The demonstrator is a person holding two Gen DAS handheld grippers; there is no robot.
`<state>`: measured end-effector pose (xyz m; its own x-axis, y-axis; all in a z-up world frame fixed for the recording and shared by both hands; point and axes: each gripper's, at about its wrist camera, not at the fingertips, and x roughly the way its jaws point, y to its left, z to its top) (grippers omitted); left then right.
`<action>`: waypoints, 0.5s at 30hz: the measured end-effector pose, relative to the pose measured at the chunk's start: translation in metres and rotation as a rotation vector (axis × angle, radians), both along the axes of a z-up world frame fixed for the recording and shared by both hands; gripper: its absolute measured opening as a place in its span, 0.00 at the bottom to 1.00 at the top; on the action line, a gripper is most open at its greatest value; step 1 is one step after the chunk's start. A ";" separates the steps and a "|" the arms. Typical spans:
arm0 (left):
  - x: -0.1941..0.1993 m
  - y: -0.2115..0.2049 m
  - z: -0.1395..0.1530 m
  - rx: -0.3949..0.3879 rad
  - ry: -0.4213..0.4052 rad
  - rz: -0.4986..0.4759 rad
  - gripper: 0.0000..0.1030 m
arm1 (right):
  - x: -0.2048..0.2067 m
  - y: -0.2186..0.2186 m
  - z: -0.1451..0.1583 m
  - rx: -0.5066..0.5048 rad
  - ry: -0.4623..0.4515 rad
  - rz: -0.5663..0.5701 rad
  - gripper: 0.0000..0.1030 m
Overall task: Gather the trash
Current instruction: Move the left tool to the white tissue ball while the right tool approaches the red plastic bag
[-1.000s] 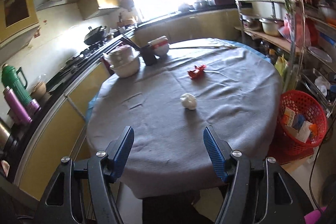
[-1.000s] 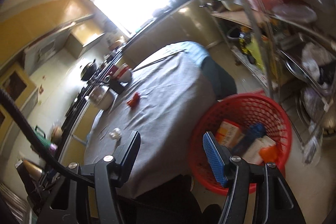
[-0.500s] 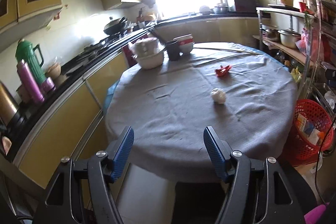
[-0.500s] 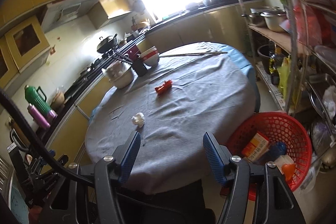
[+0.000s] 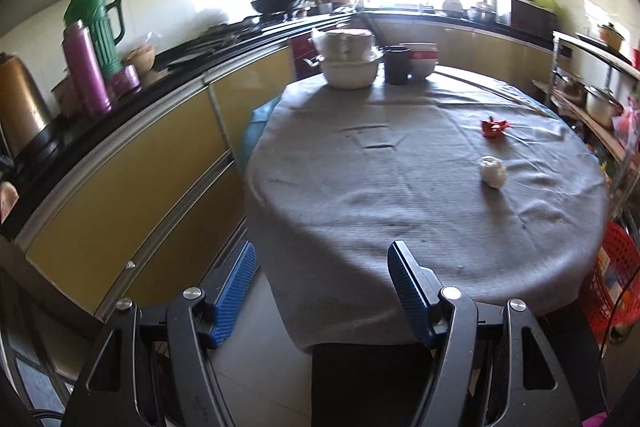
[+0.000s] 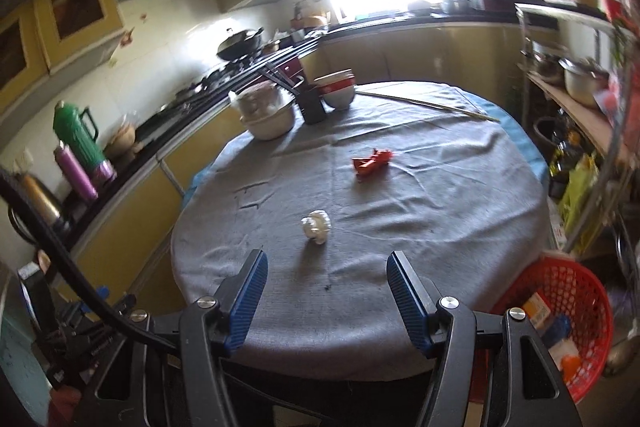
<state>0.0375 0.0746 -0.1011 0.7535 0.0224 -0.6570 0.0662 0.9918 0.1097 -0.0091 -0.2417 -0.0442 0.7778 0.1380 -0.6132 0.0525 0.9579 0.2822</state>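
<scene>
Two open grippers face a round table with two bits of trash on it.

The left gripper (image 5: 322, 291) has its blue fingers (image 5: 236, 287) spread wide, and nothing is between them. It sits at the near edge of the table (image 5: 360, 211), over the floor by the yellow cupboards (image 5: 132, 183). The right gripper (image 6: 326, 297) is spread wide too and holds nothing. A white wad (image 6: 316, 223) lies on the grey cloth just past the right gripper. A red wrapper (image 6: 371, 163) lies farther back, near the middle of the table, well apart from the wad. Both lie flat on the cloth and no gripper touches them. A red basket (image 6: 560, 323) stands on the floor to the right of the table with some boxes in it. Bowls (image 6: 338, 89) and a pot (image 6: 268, 113) stand at the far side of the table.
</scene>
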 end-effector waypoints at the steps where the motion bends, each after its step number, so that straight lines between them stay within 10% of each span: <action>1: 0.002 0.001 -0.001 0.001 0.005 0.006 0.68 | 0.004 0.007 0.000 -0.024 0.001 0.016 0.64; 15: 0.036 0.014 -0.006 0.061 0.037 0.125 0.68 | 0.037 -0.005 -0.009 -0.021 0.006 0.058 0.65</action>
<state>0.0730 0.0890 -0.1076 0.7176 0.1555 -0.6788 -0.0526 0.9841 0.1697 0.0278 -0.2468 -0.0535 0.7650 0.1696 -0.6213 -0.0014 0.9652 0.2617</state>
